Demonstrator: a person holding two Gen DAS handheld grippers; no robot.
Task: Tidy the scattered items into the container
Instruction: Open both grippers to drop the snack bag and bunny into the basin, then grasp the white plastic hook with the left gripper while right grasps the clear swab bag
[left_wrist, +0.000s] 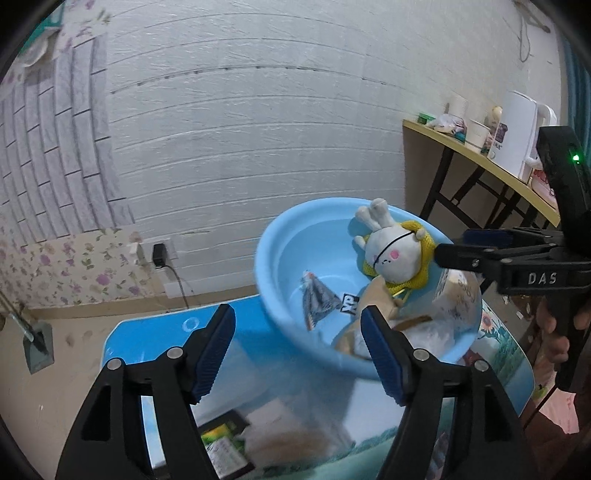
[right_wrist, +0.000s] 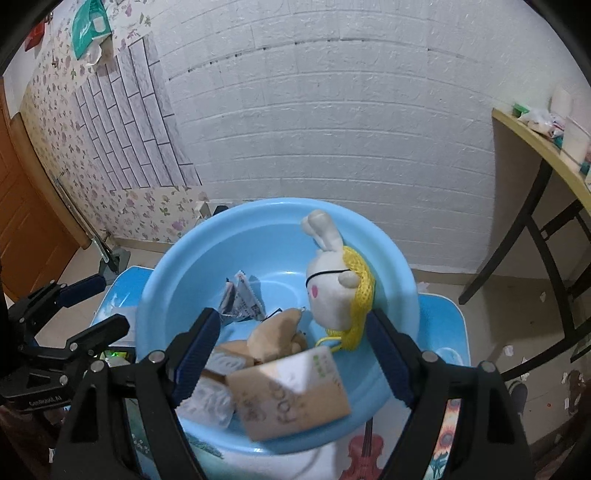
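Blurred cardboard box (right_wrist: 291, 398) in basin (right_wrist: 177, 273)

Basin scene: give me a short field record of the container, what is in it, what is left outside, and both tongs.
container: light blue basin on a small blue table
inside: white plush rabbit with yellow knit scarf, tan plush toy, brown cardboard box, small printed packet
outside: dark and green packet on the table, near side
left tongs: open, nothing between the pads
right tongs: open, above the basin, holding nothing
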